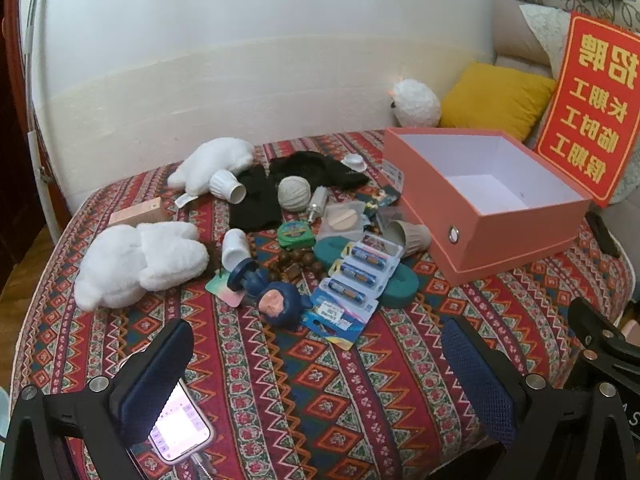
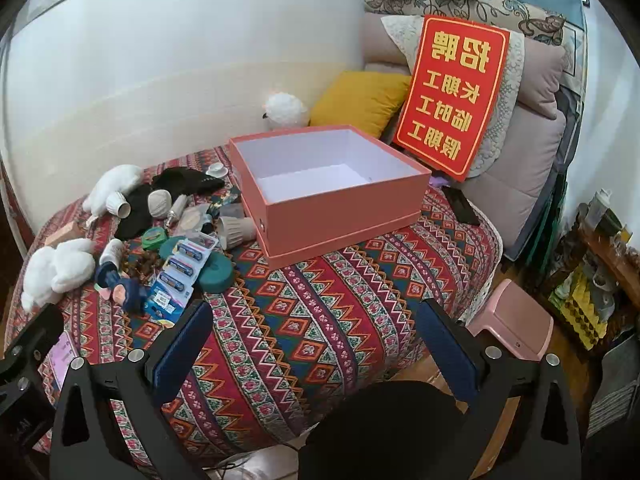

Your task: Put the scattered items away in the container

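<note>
Both the left gripper [image 1: 316, 376] and right gripper [image 2: 316, 344] hover wide open and empty; nearest the empty salmon-pink cardboard box [image 2: 348, 204], the blister-packed blue batteries [image 1: 354, 276] probably suit an edge pinch.

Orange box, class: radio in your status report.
Both tongs open, left and right, holding nothing. Orange box empty. Items all loose on the cloth; battery pack nearest. Path unobstructed.

A red sign [image 2: 454, 96] with gold characters leans against stacked pillows [image 2: 536, 80], with a yellow cushion [image 2: 356, 98] just beside it by the wall. A pink stool [image 2: 516, 322] stands on the floor beside the patterned bedspread [image 2: 320, 320], and a lit phone [image 1: 178, 428] lies at its near edge.
</note>
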`<state>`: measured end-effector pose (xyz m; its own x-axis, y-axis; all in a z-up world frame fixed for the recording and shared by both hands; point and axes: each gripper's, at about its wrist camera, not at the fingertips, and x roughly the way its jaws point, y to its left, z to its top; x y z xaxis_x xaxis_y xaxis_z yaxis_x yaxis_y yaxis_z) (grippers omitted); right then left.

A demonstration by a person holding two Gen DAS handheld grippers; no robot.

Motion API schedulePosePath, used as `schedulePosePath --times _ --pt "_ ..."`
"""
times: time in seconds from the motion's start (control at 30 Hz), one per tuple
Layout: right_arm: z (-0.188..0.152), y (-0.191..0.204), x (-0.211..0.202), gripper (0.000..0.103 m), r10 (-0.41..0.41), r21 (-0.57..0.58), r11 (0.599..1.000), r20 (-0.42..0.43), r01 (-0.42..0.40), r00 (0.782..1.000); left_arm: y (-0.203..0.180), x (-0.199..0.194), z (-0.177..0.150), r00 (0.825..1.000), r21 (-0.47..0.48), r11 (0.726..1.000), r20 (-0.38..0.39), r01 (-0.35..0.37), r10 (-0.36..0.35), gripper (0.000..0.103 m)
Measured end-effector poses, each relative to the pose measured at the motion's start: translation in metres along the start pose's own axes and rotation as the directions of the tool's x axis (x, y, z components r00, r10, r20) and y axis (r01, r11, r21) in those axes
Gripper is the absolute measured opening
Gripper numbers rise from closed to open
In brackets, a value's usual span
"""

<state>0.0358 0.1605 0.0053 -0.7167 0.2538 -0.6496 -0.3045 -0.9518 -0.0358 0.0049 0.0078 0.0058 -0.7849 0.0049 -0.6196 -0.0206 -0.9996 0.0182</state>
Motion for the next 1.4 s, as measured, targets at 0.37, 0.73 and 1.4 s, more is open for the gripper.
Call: schedulePosePath --times 0.37,0.73,1.4 --pt "0.0017 -0.0031 0.0032 0.103 -0.003 0.009 1.000 -0.003 0.003 1.000 -0.0044 0.0039 -0.0005 1.000 0.019 1.000 -0.011 0.013 -0.013 0.102" --pt "0.0019 -0.0047 0.0041 0.103 0.002 0.011 1.000 0.000 -0.002 1.000 -0.0054 0.0019 0.0011 1.000 0.022 1.000 -0.005 0.013 -0.013 0.102" --pt "0.0022 -0.0012 -0.0013 0.103 -0.002 0.003 1.000 0.009 0.002 1.000 -0.0035 0.0006 -0.0007 1.000 0.020 1.000 -0.009 0.018 -0.018 0.102"
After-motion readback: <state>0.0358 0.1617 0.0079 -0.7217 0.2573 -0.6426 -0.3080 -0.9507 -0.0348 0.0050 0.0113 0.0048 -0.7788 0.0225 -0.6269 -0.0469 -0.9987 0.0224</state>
